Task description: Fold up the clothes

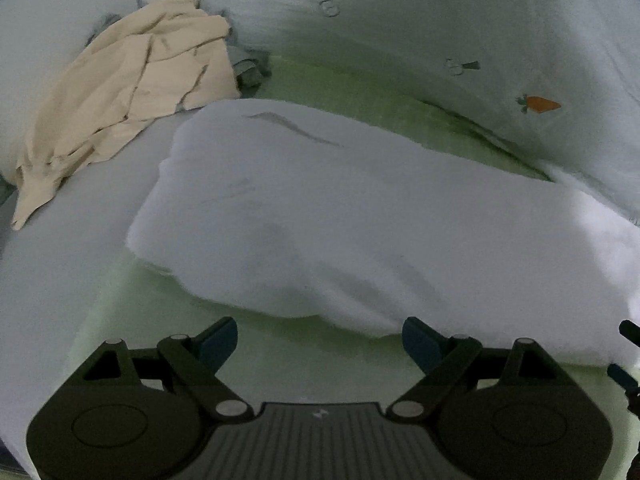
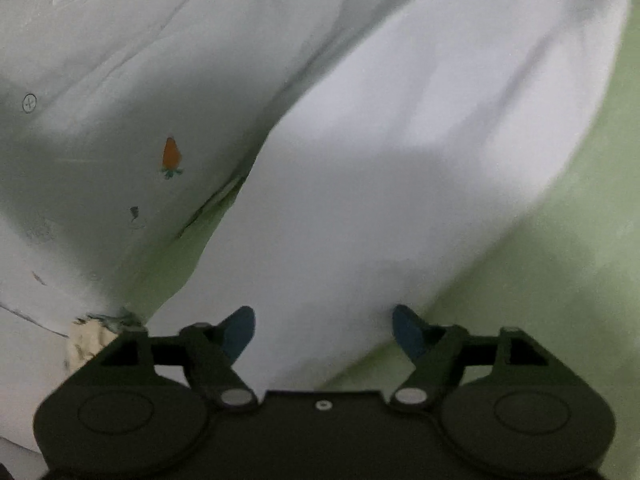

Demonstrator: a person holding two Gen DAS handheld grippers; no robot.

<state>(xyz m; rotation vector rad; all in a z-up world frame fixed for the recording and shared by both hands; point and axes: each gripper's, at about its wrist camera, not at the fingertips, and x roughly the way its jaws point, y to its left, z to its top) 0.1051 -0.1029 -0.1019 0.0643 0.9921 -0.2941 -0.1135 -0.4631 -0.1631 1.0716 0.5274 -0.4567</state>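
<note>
White garment (image 1: 360,216) lies bunched on green sheet (image 1: 280,360), beside carrot-print cloth (image 1: 520,60). Beige garment (image 1: 132,80) crumpled farther left. Left hand-held gripper (image 1: 319,340) spread wide, empty. Right hand-held gripper (image 2: 324,330) spread wide over white garment's edge, gripping nothing.

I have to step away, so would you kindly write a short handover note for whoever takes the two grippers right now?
Left gripper: open, empty, above the green sheet, facing the white garment.
Right gripper: open, empty, at one end of that same garment.
The white garment lies as a long, roughly folded bundle. A beige garment sits crumpled beyond it, beside the carrot-print bedding.
Left to do: finish folding the white one, then the beige.
</note>
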